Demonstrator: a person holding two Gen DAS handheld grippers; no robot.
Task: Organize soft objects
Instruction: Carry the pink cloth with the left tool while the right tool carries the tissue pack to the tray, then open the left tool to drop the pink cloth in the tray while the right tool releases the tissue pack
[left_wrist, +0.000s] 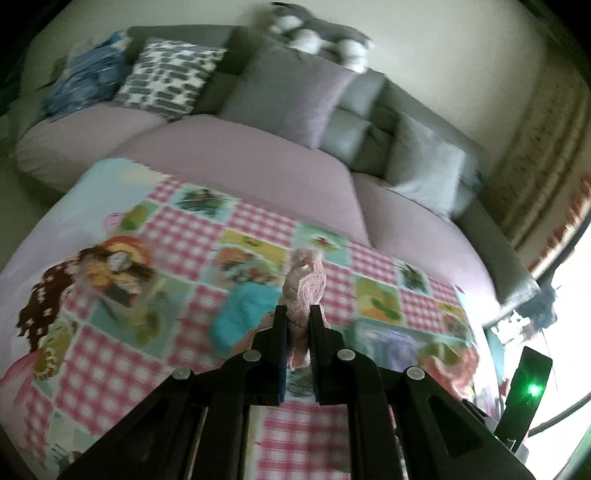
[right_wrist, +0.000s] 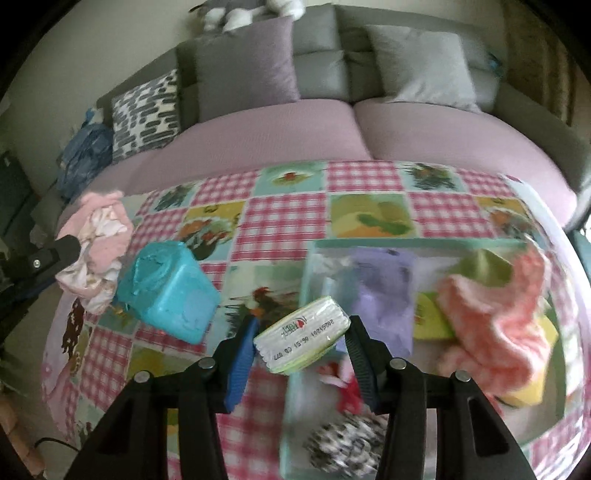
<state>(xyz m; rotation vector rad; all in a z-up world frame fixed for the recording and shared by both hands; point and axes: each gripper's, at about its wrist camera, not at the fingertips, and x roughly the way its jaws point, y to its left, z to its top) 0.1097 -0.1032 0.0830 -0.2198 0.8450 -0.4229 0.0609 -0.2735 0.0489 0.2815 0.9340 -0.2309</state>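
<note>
Between the right gripper's (right_wrist: 301, 343) part-open pads sits the white tissue pack (right_wrist: 302, 336), long axis tilted across them, just left of the clear bin (right_wrist: 295, 406); left gripper (left_wrist: 298, 317), farther left, pinches pink cloth (left_wrist: 304, 291).

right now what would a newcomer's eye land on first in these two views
The loud pink-checked patchwork cloth covering the table, with a grey sofa behind. Then the left gripper pinching a pink cloth, and the right gripper holding a white tissue pack beside a teal block.
</note>
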